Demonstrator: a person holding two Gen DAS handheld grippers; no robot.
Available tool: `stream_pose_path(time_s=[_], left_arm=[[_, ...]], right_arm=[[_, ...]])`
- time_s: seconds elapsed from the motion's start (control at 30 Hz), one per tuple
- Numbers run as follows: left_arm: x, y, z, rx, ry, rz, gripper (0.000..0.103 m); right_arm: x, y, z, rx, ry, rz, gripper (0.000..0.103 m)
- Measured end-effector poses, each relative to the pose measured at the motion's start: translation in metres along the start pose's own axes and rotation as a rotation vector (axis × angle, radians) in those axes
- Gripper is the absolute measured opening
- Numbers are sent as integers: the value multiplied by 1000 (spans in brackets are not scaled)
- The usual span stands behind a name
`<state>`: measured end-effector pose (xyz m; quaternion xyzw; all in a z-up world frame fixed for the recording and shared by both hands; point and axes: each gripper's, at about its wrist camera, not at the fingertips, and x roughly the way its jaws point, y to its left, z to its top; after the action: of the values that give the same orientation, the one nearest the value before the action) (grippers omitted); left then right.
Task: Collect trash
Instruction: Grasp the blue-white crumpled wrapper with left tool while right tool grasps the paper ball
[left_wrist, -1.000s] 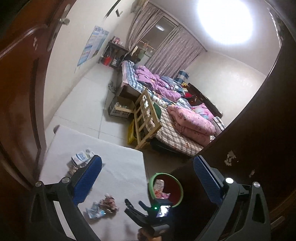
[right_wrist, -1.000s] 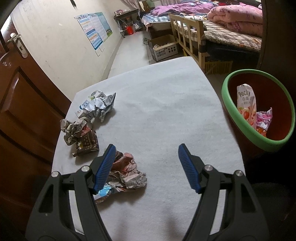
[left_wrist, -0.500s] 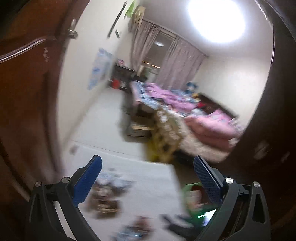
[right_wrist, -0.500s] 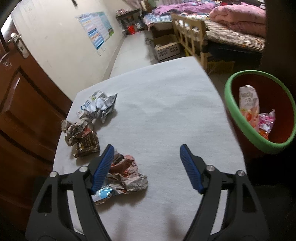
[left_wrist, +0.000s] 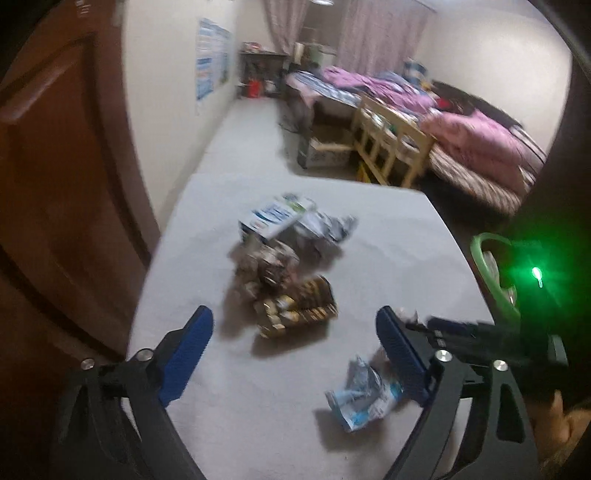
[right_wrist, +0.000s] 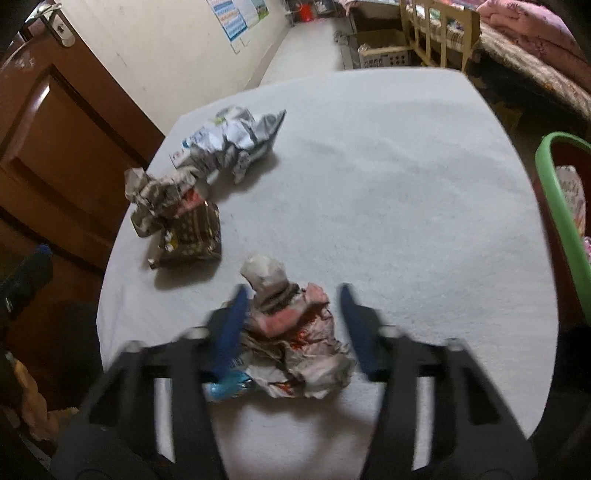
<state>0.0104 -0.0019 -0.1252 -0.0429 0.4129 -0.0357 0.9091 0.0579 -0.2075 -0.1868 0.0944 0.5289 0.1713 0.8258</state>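
Right gripper (right_wrist: 291, 325) fingers are closing around the pink crumpled wrapper (right_wrist: 295, 343) on the counter (right_wrist: 388, 192).
Left gripper (left_wrist: 293, 343), lowered since a second ago, is narrowing, nothing grasped, toward the brown wrapper (left_wrist: 295, 314); bin (right_wrist: 557, 206) awaits.

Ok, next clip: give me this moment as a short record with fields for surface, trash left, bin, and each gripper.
surface: white-covered table
trash left: pink crumpled wrapper; brown wrapper; grey crumpled wrapper; silver-white packaging
bin: green-rimmed bin off the table's right edge, some wrappers already inside
left gripper: jaws wide but closing, nothing between them, brown wrapper just ahead
right gripper: jaws closing around the pink crumpled wrapper; contact blurred
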Motion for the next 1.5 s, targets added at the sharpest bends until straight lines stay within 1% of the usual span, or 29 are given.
stream_pose_path(time_s=[0.07, 0.1, 0.17, 0.3, 0.4, 0.43, 0.47, 0.5, 0.53, 0.57, 0.6, 0.67, 0.73, 0.77, 0.93, 1.0, 1.1, 1.13, 1.17, 1.2, 1.27, 1.37, 1.5], left_arm=[[7, -9, -5, 46, 27, -20, 75], [6, -12, -8, 65, 41, -28, 72], [10, -21, -13, 113, 86, -51, 57], [24, -39, -30, 193, 168, -101, 51], [41, -56, -42, 253, 235, -113, 51], [47, -60, -45, 272, 259, -106, 51], [54, -65, -49, 290, 296, -99, 45], [57, -66, -51, 292, 312, -103, 43], [61, -67, -52, 283, 327, -114, 39], [62, -68, -52, 275, 336, -120, 34], [64, -67, -52, 269, 343, -117, 33], [60, -66, -51, 259, 330, -120, 27], [55, -64, -48, 247, 310, -114, 21], [53, -63, -47, 242, 298, -108, 20], [42, -56, -39, 209, 237, -84, 20], [41, -56, -40, 214, 229, -76, 20], [42, -54, -39, 199, 236, -81, 20], [42, -52, -37, 190, 237, -80, 20], [41, -51, -34, 180, 232, -76, 20], [37, -48, -31, 169, 216, -71, 20], [30, -44, -23, 154, 180, -59, 20], [21, -37, -17, 132, 145, -43, 20], [11, -29, -11, 95, 132, -31, 20]], right_arm=[[1, -5, -2, 17, 2, 26, 28], [-1, -8, -2, 28, -3, 41, 27], [-5, -15, -2, 66, -24, 70, 23], [-20, -31, -3, 112, -85, 46, 22], [-33, -41, -3, 119, -140, -22, 22], [-34, -43, -2, 119, -144, -38, 22], [-34, -46, -2, 121, -143, -43, 23], [-33, -49, -2, 132, -138, -41, 24], [-32, -51, -2, 141, -134, -37, 27], [-32, -52, -3, 151, -136, -35, 33], [-32, -54, -3, 162, -138, -34, 36], [-33, -55, -2, 169, -146, -35, 48], [-34, -54, -3, 169, -151, -41, 53], [-34, -54, -3, 169, -149, -42, 56], [-25, -53, -6, 163, -113, -33, 61], [-22, -53, -6, 159, -108, -26, 61], [-15, -50, -6, 141, -90, -23, 61], [-12, -48, -7, 131, -80, -24, 53], [-9, -45, -7, 118, -67, -21, 41], [-7, -42, -8, 103, -62, -25, 40], [-10, -38, -8, 85, -77, -27, 29], [-19, -38, -7, 99, -117, -5, 27], [-31, -39, -5, 107, -167, -5, 27]])
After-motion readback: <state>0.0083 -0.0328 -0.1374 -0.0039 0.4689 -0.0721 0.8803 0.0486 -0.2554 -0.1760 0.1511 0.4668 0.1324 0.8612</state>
